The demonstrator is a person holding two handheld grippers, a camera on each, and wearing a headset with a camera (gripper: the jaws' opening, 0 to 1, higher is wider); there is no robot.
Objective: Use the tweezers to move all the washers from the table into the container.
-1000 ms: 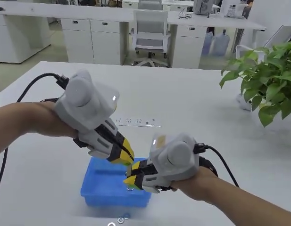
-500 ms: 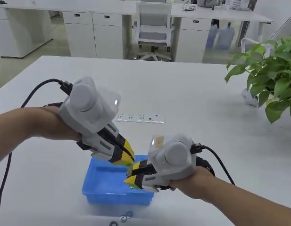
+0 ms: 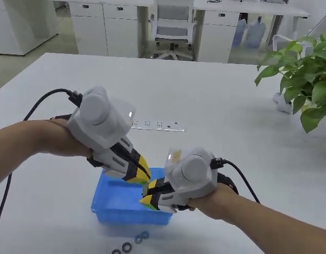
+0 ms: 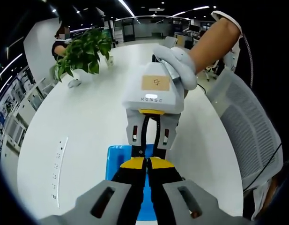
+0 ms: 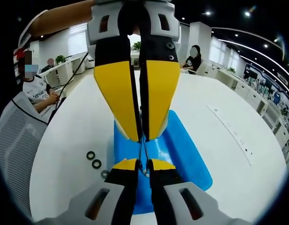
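Dark ring washers (image 3: 126,247) still on the white table (image 3: 231,121) just off the near wall of the blue plastic container (image 3: 126,216); over it, left gripper (image 3: 143,176) and right gripper (image 3: 148,199) haven't budged, both clamped on thin metal tweezers (image 5: 144,157), tips nearly shut, load can't tell, so probably no drop yet.

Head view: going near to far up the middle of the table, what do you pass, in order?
washers → blue container → power strip → office chair
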